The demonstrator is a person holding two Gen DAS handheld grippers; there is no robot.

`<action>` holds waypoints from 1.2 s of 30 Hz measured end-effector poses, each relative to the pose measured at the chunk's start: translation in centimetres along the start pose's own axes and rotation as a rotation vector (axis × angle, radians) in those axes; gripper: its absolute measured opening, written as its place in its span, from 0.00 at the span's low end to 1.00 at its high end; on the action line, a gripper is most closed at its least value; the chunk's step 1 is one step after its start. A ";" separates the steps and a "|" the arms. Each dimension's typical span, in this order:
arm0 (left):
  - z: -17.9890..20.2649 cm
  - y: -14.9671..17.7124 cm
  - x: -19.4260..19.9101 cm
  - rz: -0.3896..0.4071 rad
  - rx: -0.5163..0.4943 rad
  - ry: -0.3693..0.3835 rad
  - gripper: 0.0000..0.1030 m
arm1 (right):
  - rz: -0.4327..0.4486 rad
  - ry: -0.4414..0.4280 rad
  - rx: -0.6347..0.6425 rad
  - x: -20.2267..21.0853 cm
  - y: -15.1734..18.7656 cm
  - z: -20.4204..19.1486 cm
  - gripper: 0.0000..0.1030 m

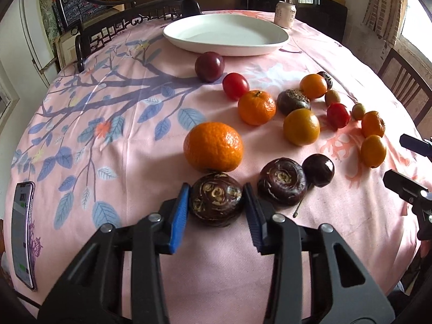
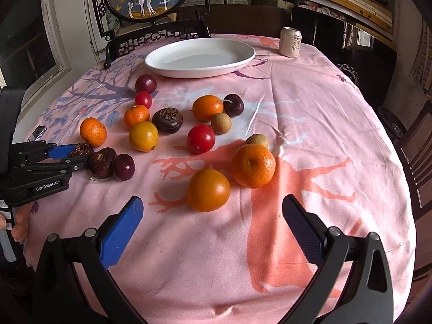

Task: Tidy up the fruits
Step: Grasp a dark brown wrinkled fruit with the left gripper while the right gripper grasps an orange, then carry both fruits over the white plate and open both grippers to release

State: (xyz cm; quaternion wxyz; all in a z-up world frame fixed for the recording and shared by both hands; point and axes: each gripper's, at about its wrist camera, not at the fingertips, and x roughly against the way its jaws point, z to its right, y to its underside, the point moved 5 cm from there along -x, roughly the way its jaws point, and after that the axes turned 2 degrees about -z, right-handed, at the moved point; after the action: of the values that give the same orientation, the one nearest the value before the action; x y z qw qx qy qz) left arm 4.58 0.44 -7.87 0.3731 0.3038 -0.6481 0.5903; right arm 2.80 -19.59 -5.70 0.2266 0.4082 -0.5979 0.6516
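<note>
Our left claw (image 1: 216, 202) has its pads pressed on a dark chestnut (image 1: 216, 199) resting on the cloth, a mandarin (image 1: 213, 147) touching just beyond. We judge this the pickup step; next we lift it clear and carry it to the plate (image 1: 226, 37) far ahead, while our right claw (image 2: 213, 216) hangs open and empty.

Scattered fruits (image 2: 201, 138) lie on the cloth-covered round counter (image 2: 337, 140), before the oval white ceramic plate (image 2: 199, 57), with a pale metal drink can (image 2: 290, 41) right of it.

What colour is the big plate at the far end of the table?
Plain white plate, no pattern; clearest in the right wrist view.
</note>
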 end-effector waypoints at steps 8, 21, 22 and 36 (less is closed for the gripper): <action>-0.6 0.4 0.7 0.008 0.030 0.041 0.39 | -0.091 0.002 -0.006 -1.9 -0.1 0.4 0.73; -1.5 0.7 1.6 0.037 0.048 0.040 0.39 | -0.107 -0.045 -0.048 -2.9 -0.9 -0.3 0.36; -1.7 0.6 1.9 0.044 0.054 0.036 0.39 | -0.099 -0.068 -0.048 -2.5 -0.9 -0.5 0.36; -0.5 -12.5 5.0 0.213 0.039 0.067 0.39 | 0.183 -0.081 0.172 1.9 -13.7 -3.5 0.36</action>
State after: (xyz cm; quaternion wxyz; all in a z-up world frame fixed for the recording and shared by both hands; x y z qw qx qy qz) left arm 12.41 -0.33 3.08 0.3237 0.2204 -0.6524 0.6489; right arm 11.49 -14.06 4.16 0.1062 0.3957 -0.5832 0.7014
